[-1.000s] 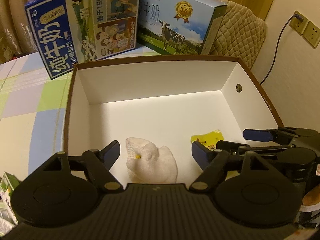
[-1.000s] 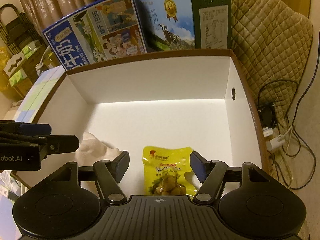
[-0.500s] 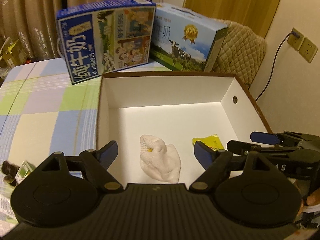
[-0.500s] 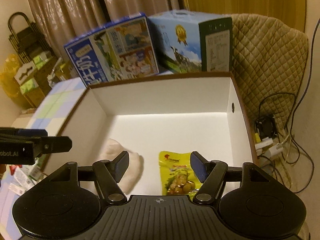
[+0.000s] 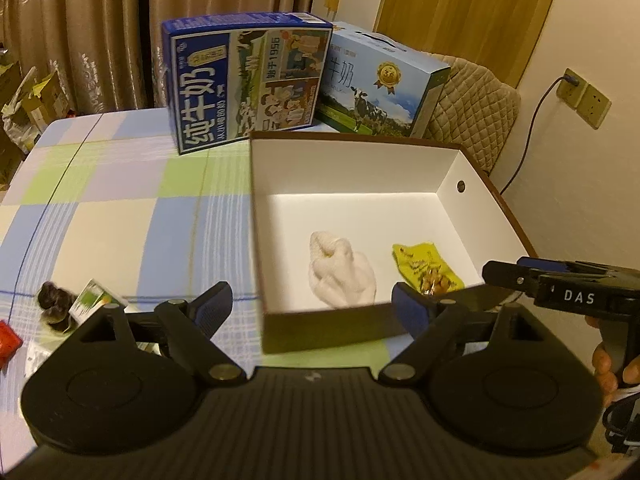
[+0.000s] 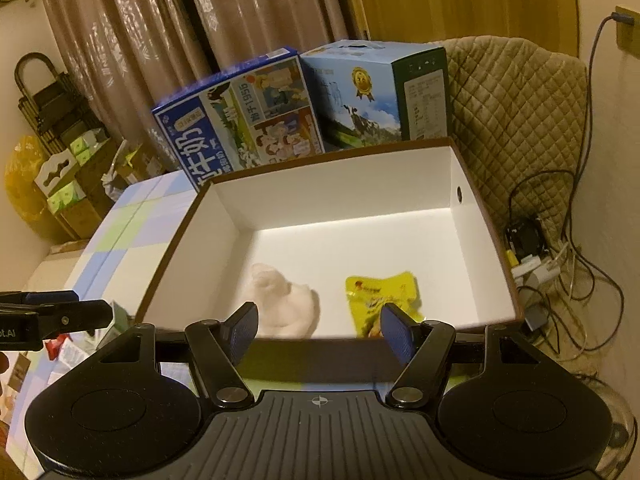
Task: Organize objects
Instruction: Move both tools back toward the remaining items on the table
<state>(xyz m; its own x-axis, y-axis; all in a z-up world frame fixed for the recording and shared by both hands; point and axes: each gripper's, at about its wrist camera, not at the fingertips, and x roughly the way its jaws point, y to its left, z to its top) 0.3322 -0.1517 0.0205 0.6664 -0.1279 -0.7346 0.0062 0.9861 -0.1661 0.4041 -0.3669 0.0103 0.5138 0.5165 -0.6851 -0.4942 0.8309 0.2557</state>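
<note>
Both my tongs, left gripper and right gripper, hang apart and empty before the box; ahead, checked tablecloth, curtains behind.

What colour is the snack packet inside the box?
Yellow; the packet shows best in the right wrist view.

cloth left of snack packet inside box.

Two milk cartons before curtains, quilted chair
</note>
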